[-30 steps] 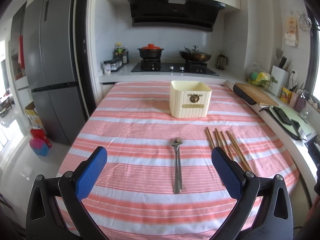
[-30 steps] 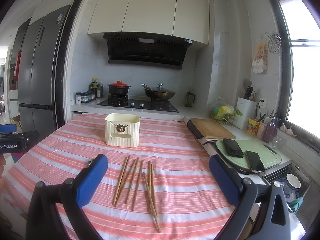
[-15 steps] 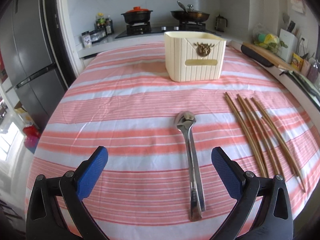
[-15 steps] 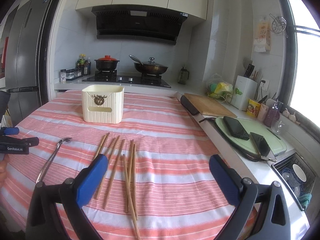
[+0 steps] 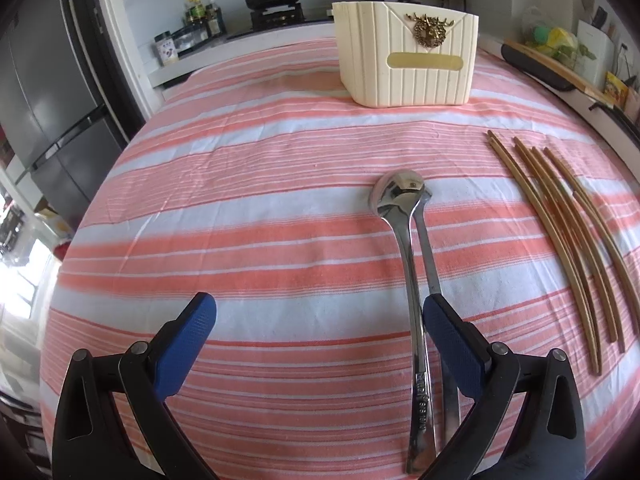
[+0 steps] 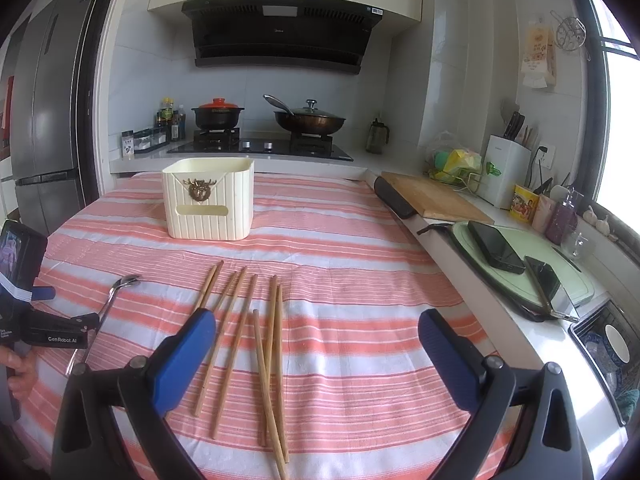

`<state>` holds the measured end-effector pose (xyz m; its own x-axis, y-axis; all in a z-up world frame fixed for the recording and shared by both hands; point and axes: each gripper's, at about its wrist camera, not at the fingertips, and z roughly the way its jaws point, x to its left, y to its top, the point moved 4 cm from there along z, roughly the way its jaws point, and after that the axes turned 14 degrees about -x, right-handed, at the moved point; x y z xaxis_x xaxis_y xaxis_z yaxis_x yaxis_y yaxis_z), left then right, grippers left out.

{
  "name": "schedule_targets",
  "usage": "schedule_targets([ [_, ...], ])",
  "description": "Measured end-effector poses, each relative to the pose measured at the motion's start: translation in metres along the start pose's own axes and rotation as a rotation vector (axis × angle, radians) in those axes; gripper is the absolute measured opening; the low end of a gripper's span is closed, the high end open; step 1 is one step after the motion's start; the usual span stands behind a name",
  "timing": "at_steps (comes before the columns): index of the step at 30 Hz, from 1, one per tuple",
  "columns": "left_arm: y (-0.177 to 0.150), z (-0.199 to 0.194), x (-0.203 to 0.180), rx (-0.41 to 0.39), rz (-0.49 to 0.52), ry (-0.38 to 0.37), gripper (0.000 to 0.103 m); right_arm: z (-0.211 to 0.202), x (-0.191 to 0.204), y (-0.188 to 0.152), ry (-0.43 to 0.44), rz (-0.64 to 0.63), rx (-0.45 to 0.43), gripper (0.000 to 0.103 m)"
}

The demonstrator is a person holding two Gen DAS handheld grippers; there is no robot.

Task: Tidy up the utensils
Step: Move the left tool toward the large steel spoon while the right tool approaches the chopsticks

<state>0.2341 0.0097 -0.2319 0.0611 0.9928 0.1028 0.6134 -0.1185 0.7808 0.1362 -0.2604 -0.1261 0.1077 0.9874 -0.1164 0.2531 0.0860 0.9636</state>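
Hovering low over the striped bench [image 5: 248, 208] with pads spread wide apart and nothing between them: the left claw [image 5: 316, 344], its right pad [image 5: 452, 344] sitting just over the handles of the two steel spoons [image 5: 414, 280]; whether touching cannot be told. Showing only in the left wrist view: two spoons lying stacked side by side, bowls toward the far edge, handles running toward the near edge. Reading as a single thin spoon in the right wrist view, beside the left gripper body and a bit of a hand [image 6: 18, 372] at the bench's left edge. Lying to the right of the spoons, well apart from them: wooden chopsticks [image 5: 560, 232], fanned loosely and pointing from the near edge toward the far edge. Hanging higher above those chopsticks: the right claw [image 6: 316, 356], also gaping wide and holding nothing, its left pad [image 6: 184, 356] above the leftmost sticks. Showing only here: two chopsticks crossing near the near edge. Standing upright toward the far edge, near the middle: the cream utensil box [image 6: 208, 204], open-topped, well apart from spoons and chopsticks. Lying open: bare cloth between box and utensils, and along the left and right sides. Running along the bench's right edge, in the right wrist view only: a counter [image 6: 500, 304] with a cutting board [image 6: 432, 196] and two phones [image 6: 496, 246].
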Motion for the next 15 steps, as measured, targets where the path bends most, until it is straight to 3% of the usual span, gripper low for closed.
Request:
schedule_targets([
  [7,0.000,0.009,0.006,0.018,-0.001,0.009,0.103,0.008,-0.003,-0.003,-0.004,-0.013,0.024,0.103],
  [15,0.004,0.015,0.047,0.023,-0.101,0.055,0.103,0.031,-0.023,-0.013,-0.022,-0.019,0.095,0.103],
])
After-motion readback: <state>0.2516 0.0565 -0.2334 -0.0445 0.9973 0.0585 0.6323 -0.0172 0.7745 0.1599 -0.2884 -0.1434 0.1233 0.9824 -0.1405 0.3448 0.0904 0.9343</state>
